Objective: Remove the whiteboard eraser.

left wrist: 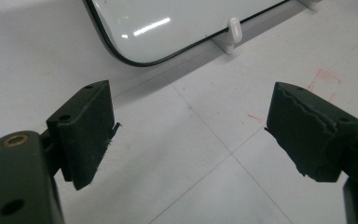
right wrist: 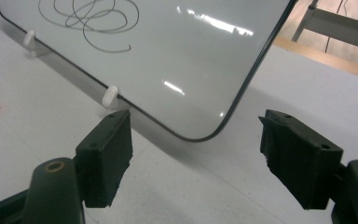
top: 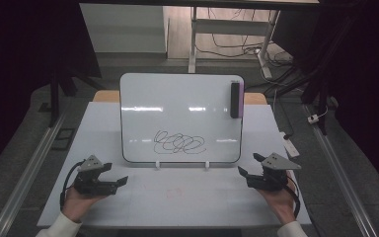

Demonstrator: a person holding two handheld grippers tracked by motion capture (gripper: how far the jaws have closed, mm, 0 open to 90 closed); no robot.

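A whiteboard point(top: 180, 116) stands propped on two small white clips point(top: 157, 164) near the middle of the white table point(top: 187, 197), leaning back toward the far edge. A black scribble point(top: 179, 142) sits low on its face, and an eraser point(top: 235, 99) clings near its upper right corner. The left gripper point(top: 113, 174) rests by the near left corner, jaws wide and empty. The right gripper point(top: 249, 164) rests by the near right corner, jaws likewise wide and empty.
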